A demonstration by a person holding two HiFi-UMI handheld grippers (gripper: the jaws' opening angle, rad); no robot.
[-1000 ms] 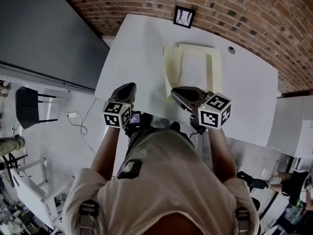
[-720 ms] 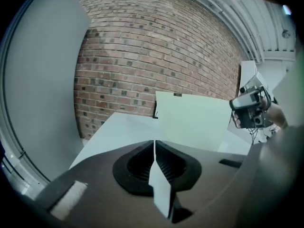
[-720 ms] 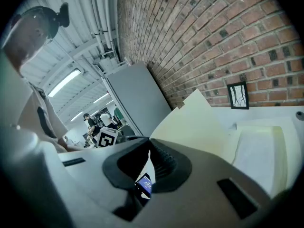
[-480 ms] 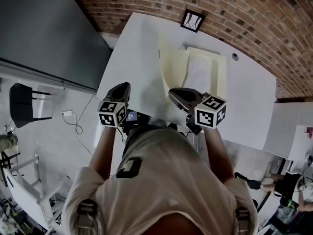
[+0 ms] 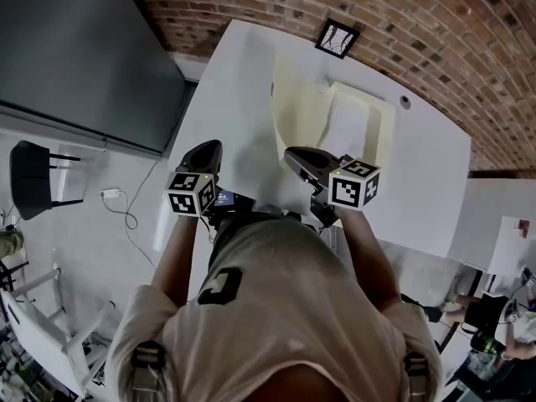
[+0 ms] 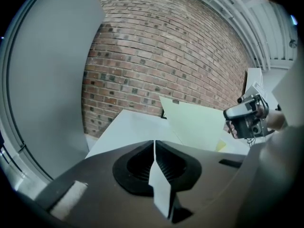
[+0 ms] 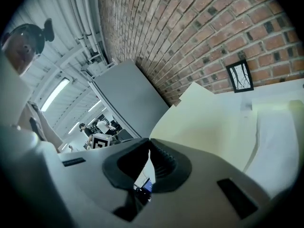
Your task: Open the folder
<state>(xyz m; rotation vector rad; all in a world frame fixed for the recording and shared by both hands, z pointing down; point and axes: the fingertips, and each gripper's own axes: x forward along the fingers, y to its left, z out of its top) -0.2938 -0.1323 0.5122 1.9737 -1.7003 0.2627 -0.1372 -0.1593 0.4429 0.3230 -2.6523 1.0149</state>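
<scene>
The right hand-held gripper (image 5: 290, 152), clamped on the folder cover (image 5: 297, 107), needed to lay it flat; the left hand-held gripper (image 5: 210, 146) was shut, empty.

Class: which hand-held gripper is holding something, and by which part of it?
The right hand-held gripper pinches the folder's raised front cover at its near edge. The left hand-held gripper is shut on nothing.

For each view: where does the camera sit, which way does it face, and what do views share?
Head view: on the person's head, facing down at table and folder; torso, forearms, left gripper, right gripper show.
Left gripper view: on left gripper, facing along its shut jaws towards brick wall; right gripper shows.
Right gripper view: on right gripper, facing along jaws shut on folder's cover; left gripper's cube shows.
Shared: all show the folder's raised cover.
</scene>
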